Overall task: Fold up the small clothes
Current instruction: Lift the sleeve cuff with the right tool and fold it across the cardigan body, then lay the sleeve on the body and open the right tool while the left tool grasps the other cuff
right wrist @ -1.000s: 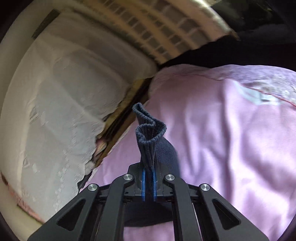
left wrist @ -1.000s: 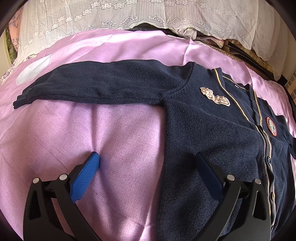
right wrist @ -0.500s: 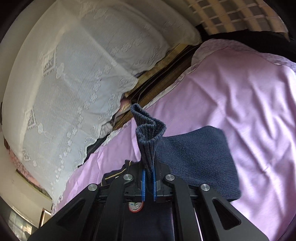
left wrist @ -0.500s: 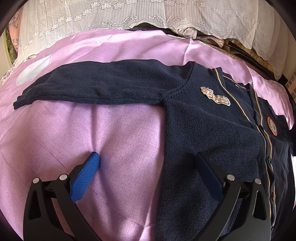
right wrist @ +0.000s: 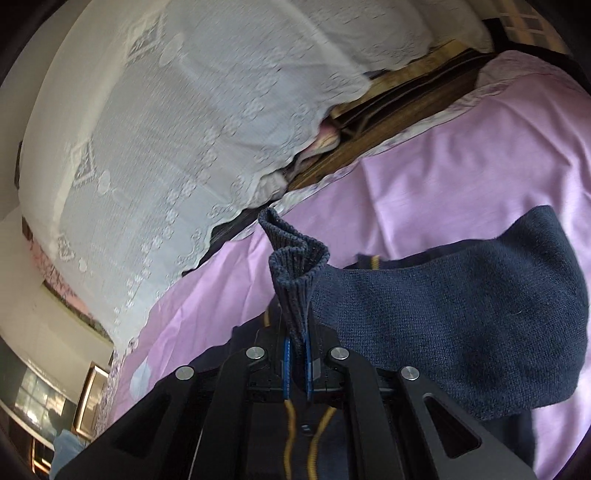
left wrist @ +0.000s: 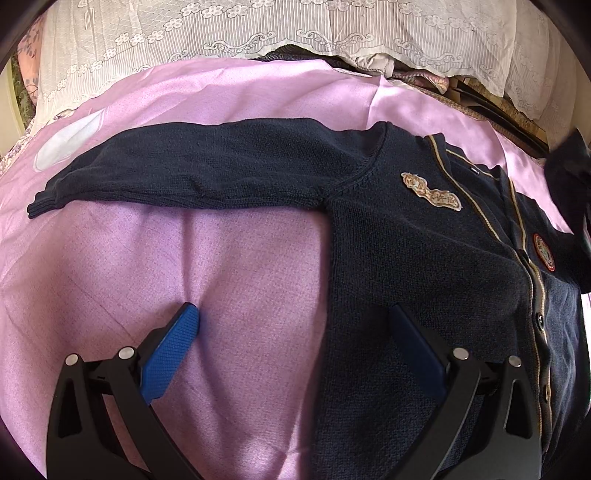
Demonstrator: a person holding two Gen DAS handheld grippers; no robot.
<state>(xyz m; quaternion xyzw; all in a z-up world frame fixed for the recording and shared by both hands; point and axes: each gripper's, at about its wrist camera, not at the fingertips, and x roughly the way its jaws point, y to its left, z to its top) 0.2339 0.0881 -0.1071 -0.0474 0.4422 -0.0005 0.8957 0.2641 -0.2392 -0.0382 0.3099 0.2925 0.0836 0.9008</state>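
Note:
A small navy knit cardigan (left wrist: 413,258) with gold trim and two badges lies front up on a pink sheet (left wrist: 221,266). Its one sleeve (left wrist: 192,170) stretches flat to the left. My left gripper (left wrist: 291,325) is open and low, one blue pad on the sheet and the other over the cardigan's lower body. My right gripper (right wrist: 296,349) is shut on the ribbed cuff (right wrist: 295,266) of the other sleeve (right wrist: 461,314), held up over the cardigan's buttoned front. That lifted sleeve shows as a dark blur at the right edge of the left wrist view (left wrist: 569,177).
White lace-covered pillows (left wrist: 295,29) line the far edge of the bed, with a dark wooden frame (right wrist: 399,118) behind them. A white patch (left wrist: 66,140) is on the sheet at the far left. A room with furniture shows at the right wrist view's lower left.
My right gripper has carried the held cuff from beyond the bed's side in over the cardigan, the sleeve folding across behind it. My left gripper has stayed still and open.

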